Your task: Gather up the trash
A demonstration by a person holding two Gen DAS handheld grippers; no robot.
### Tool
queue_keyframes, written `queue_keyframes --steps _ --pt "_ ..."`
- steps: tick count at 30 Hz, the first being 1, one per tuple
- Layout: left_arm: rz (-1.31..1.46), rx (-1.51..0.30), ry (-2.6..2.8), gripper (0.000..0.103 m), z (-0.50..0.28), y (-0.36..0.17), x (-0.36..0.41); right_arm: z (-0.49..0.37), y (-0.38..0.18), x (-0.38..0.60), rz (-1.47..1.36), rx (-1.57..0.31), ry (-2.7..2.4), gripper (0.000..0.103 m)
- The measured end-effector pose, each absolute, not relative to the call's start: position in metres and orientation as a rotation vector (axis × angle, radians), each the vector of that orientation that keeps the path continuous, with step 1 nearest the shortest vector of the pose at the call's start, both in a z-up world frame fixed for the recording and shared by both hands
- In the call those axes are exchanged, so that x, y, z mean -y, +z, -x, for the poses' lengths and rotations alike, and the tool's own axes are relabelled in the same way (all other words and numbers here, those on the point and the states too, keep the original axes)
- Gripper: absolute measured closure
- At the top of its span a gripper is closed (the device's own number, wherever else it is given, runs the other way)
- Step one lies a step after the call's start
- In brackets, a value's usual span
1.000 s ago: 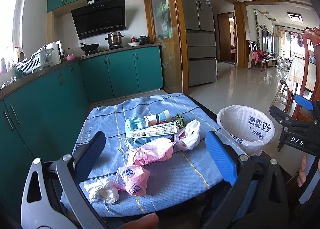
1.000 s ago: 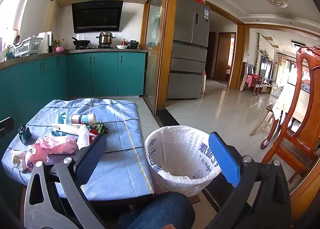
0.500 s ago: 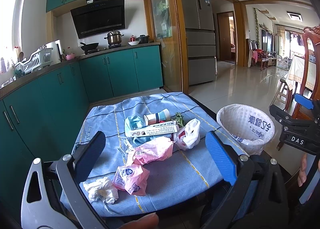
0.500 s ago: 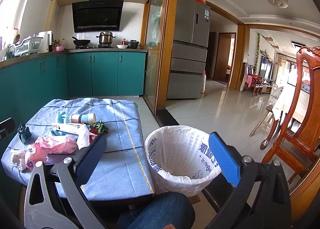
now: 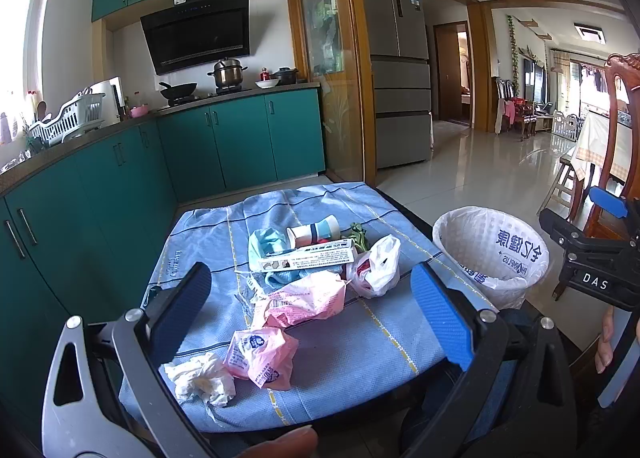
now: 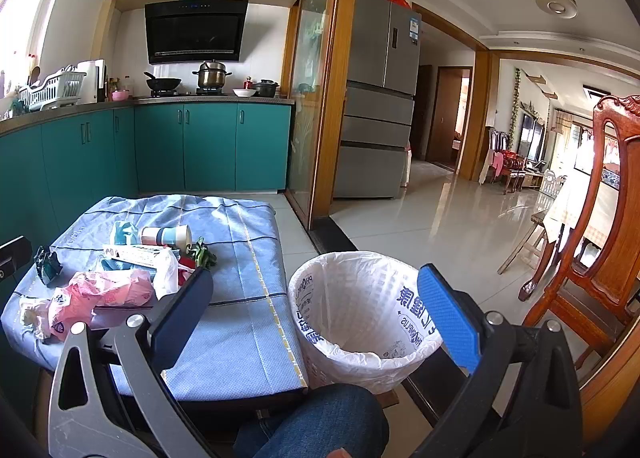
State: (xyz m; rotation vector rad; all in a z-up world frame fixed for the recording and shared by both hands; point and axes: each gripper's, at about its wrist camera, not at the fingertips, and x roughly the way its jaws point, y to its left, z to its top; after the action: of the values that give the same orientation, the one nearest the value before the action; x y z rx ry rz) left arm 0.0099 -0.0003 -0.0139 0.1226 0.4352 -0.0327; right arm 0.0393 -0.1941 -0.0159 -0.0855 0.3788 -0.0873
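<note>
- Left gripper (image 5: 310,312): nearest item in the left wrist view; jaws spread wide, nothing between them, held above the near edge of the bench
- Right gripper (image 6: 316,312): jaws spread wide, holding nothing, poised over the near rim of the bin; also seen at the right edge of the left wrist view
- Knee in blue jeans (image 6: 320,422): at the bottom of the right wrist view, just before the bin
- Bench (image 5: 360,342): low, covered with a blue striped cloth; carries all the trash
- White crumpled tissue (image 5: 202,378): near left corner of the bench
- Small pink bag (image 5: 260,356): touching the tissue on its right
- Large pink bag (image 5: 308,298): just behind the small pink bag
- White plastic bag (image 5: 378,266): right of the large pink bag, with something red inside
- Long white box (image 5: 306,258): lying flat behind the pink bags, across a blue cloth scrap (image 5: 266,240)
- Paper cup (image 5: 314,232): on its side behind the box, striped blue
- Green leafy scrap (image 5: 359,236): right of the cup
- Dark green wrapper (image 6: 47,264): apart at the left edge of the bench
- Bin (image 6: 360,314): on the floor just right of the bench, lined with a white printed bag; no trash visible inside
- Wooden chair (image 6: 596,242): right of the bin
- Teal cabinets (image 6: 208,146): far side, with pots on the stove above
- Fridge (image 6: 378,98): grey, beyond the glass partition
</note>
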Motion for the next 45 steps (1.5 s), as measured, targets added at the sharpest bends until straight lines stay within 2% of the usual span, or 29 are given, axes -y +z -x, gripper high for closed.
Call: queue_keyframes --steps 45 --pt "-0.119 -0.462 -0.032 0.003 -0.0183 -0.0150 -0.0035 -0.0476 -0.0164 0.1851 0.109 -0.392 -0.079 0.003"
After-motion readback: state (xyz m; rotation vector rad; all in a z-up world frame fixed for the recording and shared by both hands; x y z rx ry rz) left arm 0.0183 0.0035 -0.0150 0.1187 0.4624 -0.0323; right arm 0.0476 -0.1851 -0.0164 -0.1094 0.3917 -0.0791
